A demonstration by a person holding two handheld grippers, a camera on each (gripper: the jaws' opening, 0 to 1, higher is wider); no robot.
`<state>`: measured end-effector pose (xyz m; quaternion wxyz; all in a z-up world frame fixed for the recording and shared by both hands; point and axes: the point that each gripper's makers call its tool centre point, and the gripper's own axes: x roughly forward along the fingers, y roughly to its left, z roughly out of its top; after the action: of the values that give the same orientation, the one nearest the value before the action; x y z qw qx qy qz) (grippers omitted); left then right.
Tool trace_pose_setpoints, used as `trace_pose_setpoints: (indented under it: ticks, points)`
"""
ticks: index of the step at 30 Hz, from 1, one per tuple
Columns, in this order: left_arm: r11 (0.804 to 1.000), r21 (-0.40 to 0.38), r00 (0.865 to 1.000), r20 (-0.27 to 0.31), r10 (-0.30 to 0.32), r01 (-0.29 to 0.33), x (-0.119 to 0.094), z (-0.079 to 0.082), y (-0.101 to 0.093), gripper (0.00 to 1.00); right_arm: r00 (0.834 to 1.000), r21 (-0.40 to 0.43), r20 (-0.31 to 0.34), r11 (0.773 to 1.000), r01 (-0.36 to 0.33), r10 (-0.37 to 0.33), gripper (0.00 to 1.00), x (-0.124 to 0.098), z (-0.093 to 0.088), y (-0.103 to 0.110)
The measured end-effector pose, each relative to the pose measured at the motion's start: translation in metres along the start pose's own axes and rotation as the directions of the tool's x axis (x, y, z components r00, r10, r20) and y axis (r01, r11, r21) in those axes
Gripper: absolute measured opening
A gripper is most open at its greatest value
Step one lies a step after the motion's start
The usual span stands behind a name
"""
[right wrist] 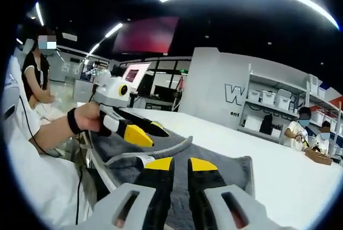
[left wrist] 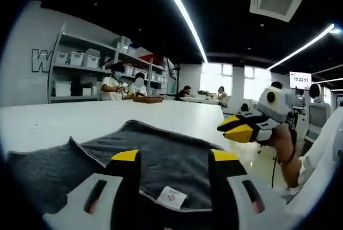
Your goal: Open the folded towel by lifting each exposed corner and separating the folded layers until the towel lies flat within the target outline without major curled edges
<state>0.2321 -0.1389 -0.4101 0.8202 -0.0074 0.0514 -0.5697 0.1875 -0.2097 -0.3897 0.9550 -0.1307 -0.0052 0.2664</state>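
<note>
The grey towel (left wrist: 161, 157) lies on the white table (left wrist: 64, 123), folded into layers, with a small white label (left wrist: 171, 197) near its close edge and 1 raised fold along its far side. In the left gripper view, the left gripper (left wrist: 174, 156) sits low over the towel's near edge with its jaws spread wide, cloth showing between the yellow tips. The right gripper (left wrist: 236, 129) hangs off to the right, beyond the towel's right edge and above the table's rim; in the right gripper view its jaws look nearly pressed together over the towel, pinching nothing. The left gripper seems the nearer to a liftable layer. No target outline is discernible. Behind are shelving (left wrist: 86, 64) with bins, seated people and ceiling light strips.
</note>
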Motion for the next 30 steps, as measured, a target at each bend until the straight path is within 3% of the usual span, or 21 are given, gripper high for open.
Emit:
trace_pose_setpoints:
  ticks: [10,24,27,30]
  points:
    - [1.0,0.009,1.0,0.017,0.02,-0.02,-0.02,-0.004,-0.007,0.49,1.0,-0.004,-0.013,1.0,-0.016,0.016,0.04,0.005,-0.003,0.006]
    - [0.996,0.048,0.997,-0.011,0.073,-0.073,-0.036,-0.018,-0.015,0.49,1.0,-0.01,-0.013,1.0,-0.025,0.025,0.04,0.007,-0.002,0.01]
    - [0.995,0.065,0.997,-0.024,0.08,-0.078,-0.038,-0.022,-0.018,0.49,1.0,-0.01,-0.015,1.0,-0.025,0.025,0.04,0.007,-0.003,0.011]
    - [0.986,0.133,0.992,-0.058,0.113,-0.105,-0.042,-0.027,-0.016,0.48,0.999,-0.011,-0.014,1.0,-0.029,0.029,0.04,0.006,-0.003,0.012]
